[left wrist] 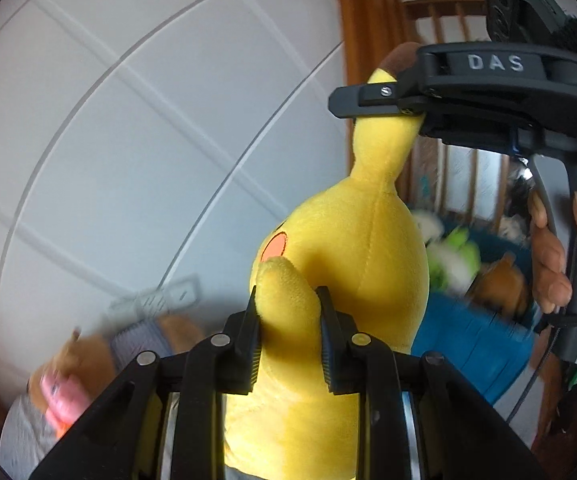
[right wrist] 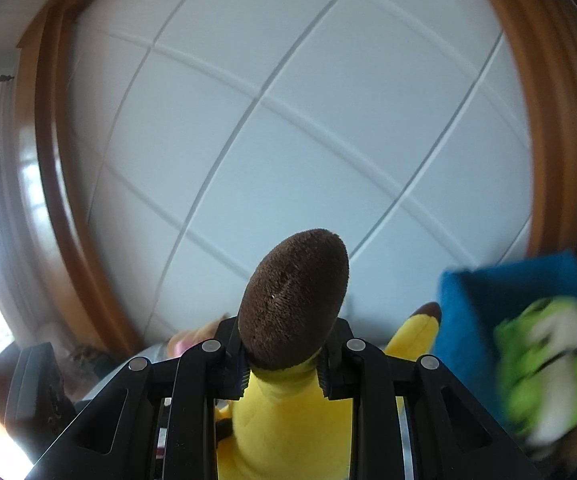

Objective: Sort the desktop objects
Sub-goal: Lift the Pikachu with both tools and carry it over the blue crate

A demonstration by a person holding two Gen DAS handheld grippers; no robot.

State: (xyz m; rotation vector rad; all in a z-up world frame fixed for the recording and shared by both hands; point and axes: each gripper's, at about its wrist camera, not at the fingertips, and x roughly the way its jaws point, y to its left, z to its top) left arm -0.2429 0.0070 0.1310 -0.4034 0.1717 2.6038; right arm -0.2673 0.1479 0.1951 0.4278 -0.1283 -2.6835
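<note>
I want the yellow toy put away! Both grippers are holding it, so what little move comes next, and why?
Probably carry the yellow plush toward the blue bin. The left hand-held gripper pinches its arm, the right hand-held gripper pinches its brown-tipped ear, and the bin already holds a green plush.

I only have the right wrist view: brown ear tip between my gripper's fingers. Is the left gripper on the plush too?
Observer: Yes, the left gripper is shut on the yellow plush's small arm.
Operator: Can you see my right gripper from there?
Observer: Yes, the right gripper clamps the ear just below its brown tip.
Operator: Which way does the plush face?
Observer: Its orange cheek faces the white panelled wall.
</note>
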